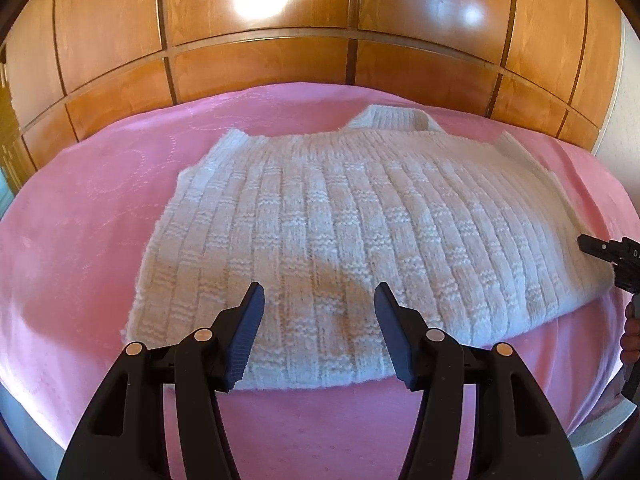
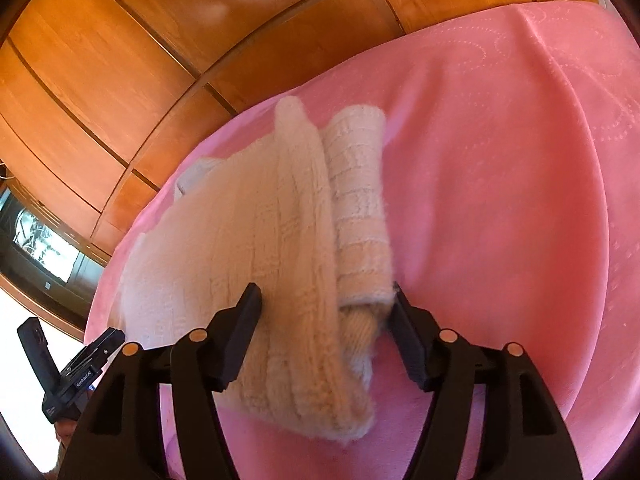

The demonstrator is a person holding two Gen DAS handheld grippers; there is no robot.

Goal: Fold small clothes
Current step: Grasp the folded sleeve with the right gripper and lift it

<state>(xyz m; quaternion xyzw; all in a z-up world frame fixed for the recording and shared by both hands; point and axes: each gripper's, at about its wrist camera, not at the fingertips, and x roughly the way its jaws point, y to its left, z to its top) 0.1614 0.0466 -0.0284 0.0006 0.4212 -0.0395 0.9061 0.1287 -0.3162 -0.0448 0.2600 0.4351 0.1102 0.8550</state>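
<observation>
A cream knitted sweater (image 1: pixel 340 220) lies flat on the pink bedspread (image 1: pixel 80 240), collar at the far side. My left gripper (image 1: pixel 320 320) is open and empty, its fingers over the sweater's near hem. My right gripper (image 2: pixel 326 320) is open at the sweater's right edge (image 2: pixel 280 260), where a sleeve (image 2: pixel 360 200) lies folded against the body. The sweater's edge and the sleeve cuff sit between the open jaws. The right gripper also shows at the right edge of the left wrist view (image 1: pixel 608 256).
A wooden panelled wardrobe (image 1: pixel 260 60) stands behind the bed. Pink bedspread stretches right of the sweater (image 2: pixel 500 200). The left gripper's body (image 2: pixel 68 376) shows at the lower left of the right wrist view. A dark screen (image 2: pixel 40 240) sits at the left.
</observation>
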